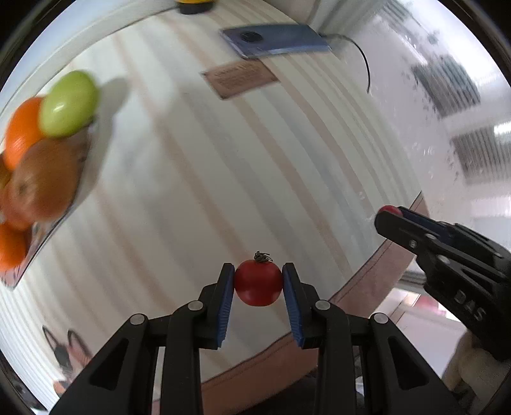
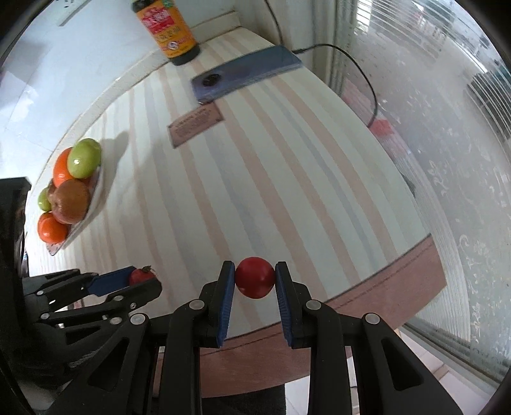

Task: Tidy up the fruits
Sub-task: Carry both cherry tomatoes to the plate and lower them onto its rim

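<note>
My left gripper is shut on a small red tomato with a dried stem, held above the striped tablecloth. My right gripper is shut on a second red tomato near the table's front edge. Each gripper shows in the other's view: the right one at the right with red between its tips, the left one at lower left with its tomato. A white plate at the left holds oranges, green fruits and a brown fruit.
A blue phone with a black cable lies at the back of the table, a brown card in front of it. A dark sauce bottle stands at the back. A frosted window runs along the right.
</note>
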Demonstrator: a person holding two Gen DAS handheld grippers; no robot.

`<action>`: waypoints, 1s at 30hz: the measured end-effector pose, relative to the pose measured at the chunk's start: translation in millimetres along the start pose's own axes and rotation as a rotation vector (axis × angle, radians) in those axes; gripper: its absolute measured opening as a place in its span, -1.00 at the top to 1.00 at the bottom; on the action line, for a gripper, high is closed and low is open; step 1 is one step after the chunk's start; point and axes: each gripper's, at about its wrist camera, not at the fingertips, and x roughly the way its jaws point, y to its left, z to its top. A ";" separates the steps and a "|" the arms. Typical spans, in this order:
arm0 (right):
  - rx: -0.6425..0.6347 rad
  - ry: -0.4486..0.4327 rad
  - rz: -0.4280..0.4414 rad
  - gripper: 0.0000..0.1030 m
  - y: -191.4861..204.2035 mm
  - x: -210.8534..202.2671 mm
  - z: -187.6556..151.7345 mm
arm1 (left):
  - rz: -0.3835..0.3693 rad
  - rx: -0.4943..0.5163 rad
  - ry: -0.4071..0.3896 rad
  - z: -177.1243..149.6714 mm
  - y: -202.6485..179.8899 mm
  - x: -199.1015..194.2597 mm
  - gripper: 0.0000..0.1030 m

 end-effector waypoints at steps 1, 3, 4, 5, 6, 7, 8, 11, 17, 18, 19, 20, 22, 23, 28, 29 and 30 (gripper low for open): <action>-0.010 -0.002 0.008 0.46 5.2 -1.5 1.5 | -0.011 -0.029 -0.016 -4.1 10.6 -11.2 0.46; -0.036 -0.005 0.034 0.46 19.8 -3.4 5.4 | -0.017 -0.069 -0.043 -9.1 29.1 -25.4 0.46; -0.052 -0.006 0.049 0.46 28.6 -4.1 7.3 | -0.021 -0.101 -0.063 -12.7 40.7 -36.6 0.46; -0.069 -0.006 0.062 0.46 36.7 -4.4 8.6 | -0.028 -0.137 -0.082 -17.8 52.3 -47.2 0.46; -0.090 -0.007 0.078 0.46 48.7 -4.6 11.3 | -0.031 -0.168 -0.100 -23.7 62.7 -57.0 0.46; -0.116 -0.008 0.099 0.46 63.1 -4.9 14.1 | -0.034 -0.218 -0.130 -32.1 80.8 -70.6 0.46; -0.136 -0.008 0.115 0.46 74.3 -5.1 16.2 | -0.036 -0.249 -0.147 -38.1 91.0 -80.6 0.46; -0.211 -0.011 0.179 0.46 119.1 -5.6 21.8 | -0.041 -0.370 -0.208 -55.1 132.6 -109.5 0.46; -0.342 -0.017 0.317 0.46 219.5 0.1 23.5 | -0.090 -0.611 -0.267 -86.3 220.8 -125.4 0.46; -0.358 -0.014 0.328 0.46 232.3 3.3 21.8 | -0.104 -0.641 -0.270 -88.2 232.1 -124.3 0.46; -0.372 -0.009 0.338 0.46 244.6 7.6 21.3 | -0.116 -0.675 -0.275 -90.3 243.8 -122.3 0.46; -0.388 -0.004 0.345 0.46 255.8 13.2 21.2 | -0.132 -0.705 -0.277 -91.0 254.7 -120.0 0.46; -0.425 0.000 0.342 0.46 279.2 23.6 17.6 | -0.164 -0.741 -0.276 -91.7 270.4 -116.3 0.46; -0.441 0.005 0.337 0.46 288.6 29.5 16.5 | -0.175 -0.762 -0.273 -91.5 278.2 -112.4 0.46; -0.494 0.034 0.275 0.46 318.4 62.2 11.9 | -0.220 -0.819 -0.256 -87.8 301.7 -96.1 0.46; -0.500 0.039 0.268 0.46 321.3 65.9 11.5 | -0.224 -0.829 -0.255 -87.1 304.8 -93.5 0.46; -0.506 0.042 0.259 0.46 324.5 69.6 10.6 | -0.228 -0.832 -0.254 -87.0 306.0 -92.6 0.46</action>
